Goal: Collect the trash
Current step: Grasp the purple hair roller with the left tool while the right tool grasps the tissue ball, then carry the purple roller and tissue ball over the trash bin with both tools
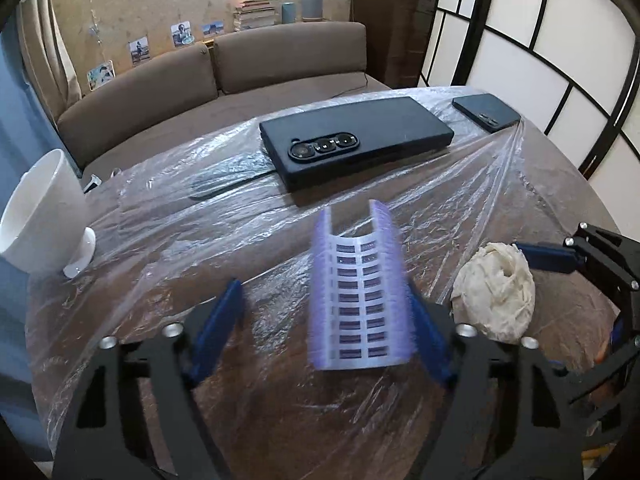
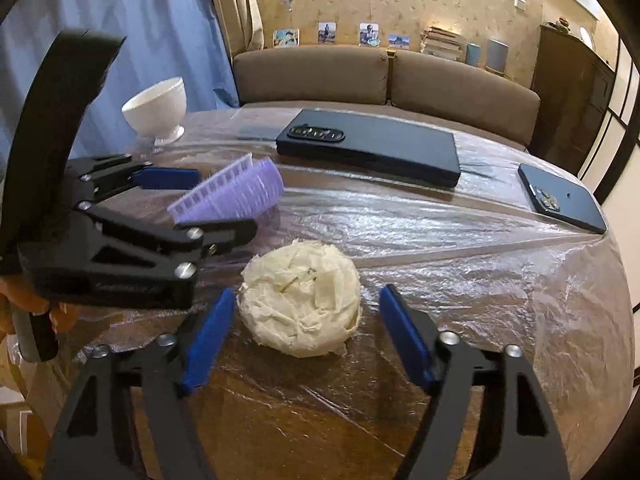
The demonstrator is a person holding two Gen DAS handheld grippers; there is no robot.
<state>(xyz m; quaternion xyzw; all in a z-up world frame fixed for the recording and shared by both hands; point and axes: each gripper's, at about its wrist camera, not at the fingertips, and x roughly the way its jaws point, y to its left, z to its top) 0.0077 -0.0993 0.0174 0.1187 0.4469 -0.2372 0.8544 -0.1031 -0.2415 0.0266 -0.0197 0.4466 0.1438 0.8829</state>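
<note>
Two pairs of blue fingers nearest, both standing apart. Between those of the left gripper, a purple ribbed plastic strip, blurred, right finger against its edge, left finger clear of it. Between those of the right gripper, a crumpled tissue wad lying on the worktop, neither finger pressing it. Wad and strip just beside each other. Wrinkled clear film over the whole brown surface.

Further back, a large black phone lying face down across the middle, a smaller dark phone near the far right edge, a white footed bowl at the far left. Beyond, a brown sofa with stacked books behind it.

Far finger of the left gripper hidden behind its own black frame in the right wrist view; strip's underside unseen. Bowl cut by the frame edge in the left wrist view, whole in the right. Blue curtain only in the right view; paneled screen clearest in the left.
</note>
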